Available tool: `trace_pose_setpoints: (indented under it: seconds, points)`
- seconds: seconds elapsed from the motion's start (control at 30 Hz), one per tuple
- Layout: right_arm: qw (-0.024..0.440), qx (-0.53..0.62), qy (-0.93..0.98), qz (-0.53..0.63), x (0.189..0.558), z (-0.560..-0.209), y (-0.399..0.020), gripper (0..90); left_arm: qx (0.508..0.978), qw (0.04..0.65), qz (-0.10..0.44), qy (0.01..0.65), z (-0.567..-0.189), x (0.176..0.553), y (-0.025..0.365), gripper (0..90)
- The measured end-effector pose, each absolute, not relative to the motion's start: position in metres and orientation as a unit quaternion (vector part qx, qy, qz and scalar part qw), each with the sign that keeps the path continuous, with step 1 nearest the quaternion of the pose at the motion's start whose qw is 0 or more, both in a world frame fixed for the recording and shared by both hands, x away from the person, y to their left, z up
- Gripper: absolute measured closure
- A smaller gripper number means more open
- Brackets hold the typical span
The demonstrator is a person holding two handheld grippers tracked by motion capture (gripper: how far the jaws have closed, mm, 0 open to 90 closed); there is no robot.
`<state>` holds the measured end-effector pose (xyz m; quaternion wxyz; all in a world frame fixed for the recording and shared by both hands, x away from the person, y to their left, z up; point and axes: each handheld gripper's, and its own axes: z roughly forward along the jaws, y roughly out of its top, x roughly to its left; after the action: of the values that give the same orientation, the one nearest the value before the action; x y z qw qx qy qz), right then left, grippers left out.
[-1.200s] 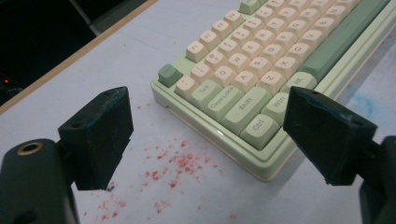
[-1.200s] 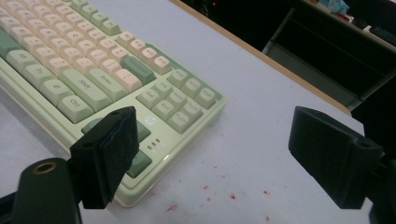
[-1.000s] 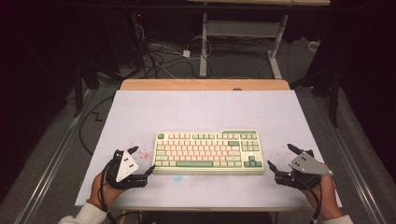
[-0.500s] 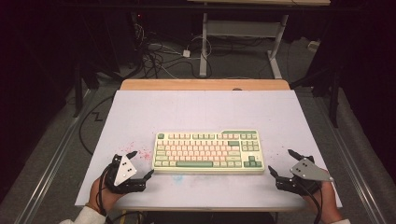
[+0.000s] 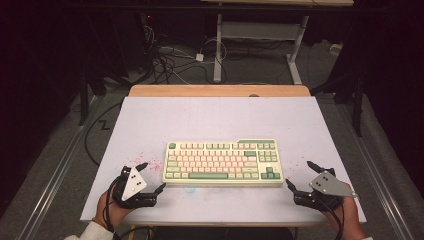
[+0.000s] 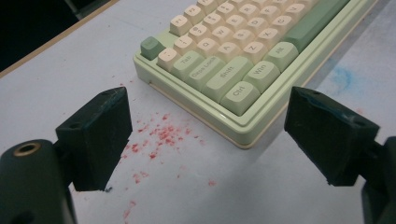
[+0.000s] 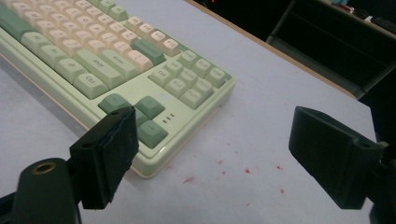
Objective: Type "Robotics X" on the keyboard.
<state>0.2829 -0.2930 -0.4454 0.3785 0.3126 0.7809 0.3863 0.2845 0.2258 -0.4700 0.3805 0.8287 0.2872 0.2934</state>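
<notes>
The keyboard [image 5: 223, 162] lay flat near the front middle of the white surface [image 5: 220, 117]. The left gripper [image 5: 150, 178] sat just off its left end, the right gripper [image 5: 301, 176] off its right end, both with fingers spread wide, holding nothing and touching nothing.
</notes>
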Motion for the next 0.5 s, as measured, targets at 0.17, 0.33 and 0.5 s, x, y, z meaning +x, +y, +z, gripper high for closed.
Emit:
trace_pose_setpoints:
  seconds: [0.17,0.33,0.5]
  points:
    - [0.377,0.31,0.782,0.388,0.2849,-0.4464,-0.2928,16.3,0.833,0.374,0.292,0.285,-0.4712,0.2835,0.224,14.5]
    - [0.376,0.305,0.784,0.389,0.285,-0.4463,-0.292,16.2,0.832,0.375,0.292,0.286,-0.4715,0.283,0.2241,14.5]
    - [0.375,0.308,0.782,0.391,0.2858,-0.4461,-0.2926,16.2,0.834,0.373,0.291,0.284,-0.4716,0.2845,0.2238,14.5]
